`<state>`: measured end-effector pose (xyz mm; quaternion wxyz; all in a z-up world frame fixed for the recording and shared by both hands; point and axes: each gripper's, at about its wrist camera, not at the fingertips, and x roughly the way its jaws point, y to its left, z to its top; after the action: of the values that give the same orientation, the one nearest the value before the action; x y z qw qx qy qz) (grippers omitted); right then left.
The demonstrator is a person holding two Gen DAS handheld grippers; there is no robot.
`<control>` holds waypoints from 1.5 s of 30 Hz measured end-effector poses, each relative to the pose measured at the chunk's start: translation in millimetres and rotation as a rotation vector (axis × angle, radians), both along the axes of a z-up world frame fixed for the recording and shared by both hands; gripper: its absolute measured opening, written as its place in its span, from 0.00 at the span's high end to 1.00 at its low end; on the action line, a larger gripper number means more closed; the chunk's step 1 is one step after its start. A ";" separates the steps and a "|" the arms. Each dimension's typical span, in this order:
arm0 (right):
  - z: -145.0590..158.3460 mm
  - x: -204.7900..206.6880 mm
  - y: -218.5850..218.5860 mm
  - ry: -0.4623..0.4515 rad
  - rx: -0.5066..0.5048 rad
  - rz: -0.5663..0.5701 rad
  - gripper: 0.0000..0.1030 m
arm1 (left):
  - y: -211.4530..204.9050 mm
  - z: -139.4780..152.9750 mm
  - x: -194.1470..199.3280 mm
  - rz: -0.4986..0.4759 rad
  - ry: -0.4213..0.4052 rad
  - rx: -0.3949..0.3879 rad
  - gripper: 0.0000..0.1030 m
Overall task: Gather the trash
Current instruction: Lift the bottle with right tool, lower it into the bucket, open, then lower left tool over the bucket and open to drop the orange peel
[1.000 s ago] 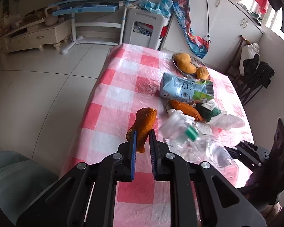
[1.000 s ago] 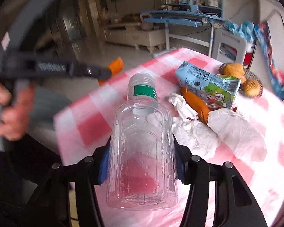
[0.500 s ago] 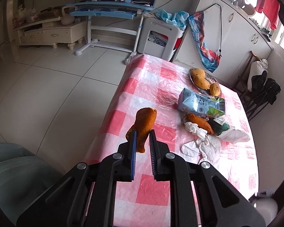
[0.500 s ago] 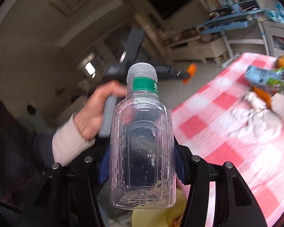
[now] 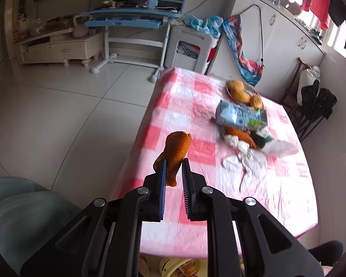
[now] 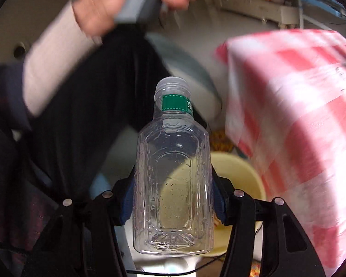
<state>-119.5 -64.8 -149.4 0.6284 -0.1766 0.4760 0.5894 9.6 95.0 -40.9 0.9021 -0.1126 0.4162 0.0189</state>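
Observation:
My left gripper (image 5: 173, 173) is shut on a piece of orange peel (image 5: 175, 154) and holds it above the near left edge of the pink checked table (image 5: 180, 106). My right gripper (image 6: 173, 198) is shut on a clear empty plastic bottle (image 6: 173, 177) with a green neck band, tilted down beside the table edge. Under the bottle sits a pale yellow bin (image 6: 237, 173) on the floor. On the table lie crumpled white tissues (image 5: 246, 161), another orange peel (image 5: 240, 135), a dark green wrapper (image 5: 260, 138) and a blue-green carton (image 5: 240, 115).
A dish of fruit (image 5: 242, 92) stands at the table's far side. A person's hand (image 6: 117, 7) and pale sleeve (image 6: 50, 55) hold the other gripper's handle overhead in the right wrist view. A grey-green seat (image 5: 18, 219) stands left of the table. The yellow bin's rim (image 5: 173, 265) shows below the table edge.
The right gripper swung the bottle off the table, tipping down to above the yellow bin. The left gripper drew back and up with the peel, so the table looks farther away.

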 end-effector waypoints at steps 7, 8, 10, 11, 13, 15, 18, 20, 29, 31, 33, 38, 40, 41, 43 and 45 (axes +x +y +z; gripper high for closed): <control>-20.6 -12.1 3.3 -0.060 -0.126 -0.012 0.44 | -20.9 -8.3 -22.8 -0.059 0.021 0.029 0.87; -19.6 -10.8 0.1 -0.062 -0.122 -0.019 0.42 | -23.8 -10.1 -26.0 -0.066 0.024 0.035 0.87; -16.1 -10.1 -4.4 -0.069 -0.115 -0.037 0.40 | -30.9 -13.3 -31.9 -0.084 0.032 0.048 0.87; -14.2 -9.5 -7.0 -0.073 -0.111 -0.046 0.40 | -33.8 -14.6 -34.4 -0.091 0.035 0.054 0.87; -9.8 -9.2 -11.5 -0.087 -0.102 -0.072 0.39 | -40.5 -17.0 -39.3 -0.108 0.043 0.064 0.87; -2.8 -9.4 -17.6 -0.106 -0.097 -0.108 0.38 | -46.6 -19.9 -43.7 -0.124 0.051 0.075 0.87; 2.2 -7.9 -24.1 -0.124 -0.076 -0.160 0.37 | -56.2 -24.4 -50.5 -0.153 0.064 0.096 0.87; 8.7 -9.2 -28.6 -0.149 -0.068 -0.188 0.35 | -63.6 -27.5 -55.4 -0.177 0.073 0.112 0.87; 13.8 -11.9 -29.6 -0.240 -0.093 -0.243 0.29 | -89.9 -46.5 -80.5 -0.266 0.137 0.141 0.87; 14.1 -8.6 -31.4 -0.258 -0.106 -0.267 0.29 | -97.2 -52.5 -90.3 -0.288 0.155 0.140 0.87; 15.6 -6.4 -33.9 -0.264 -0.102 -0.283 0.29 | -105.6 -57.3 -100.6 -0.309 0.166 0.149 0.87; 18.7 -8.9 -37.3 -0.285 -0.098 -0.301 0.28 | -121.3 -66.4 -119.6 -0.345 0.192 0.173 0.87; 17.0 -12.2 -36.8 -0.299 -0.113 -0.299 0.28 | -125.3 -68.3 -125.9 -0.353 0.199 0.179 0.87; 16.3 -14.1 -36.7 -0.308 -0.121 -0.297 0.28 | -126.5 -69.4 -128.3 -0.356 0.203 0.180 0.87; 14.9 -15.8 -37.1 -0.327 -0.138 -0.300 0.27 | -129.9 -72.9 -134.7 -0.364 0.217 0.183 0.87; 14.5 -16.3 -38.2 -0.347 -0.154 -0.313 0.25 | -132.2 -76.8 -139.6 -0.374 0.241 0.180 0.87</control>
<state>-135.8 -103.0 -134.9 0.7690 -0.2467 0.4260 0.4078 -130.0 -37.2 -117.6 0.8402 0.0505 0.5309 -0.0983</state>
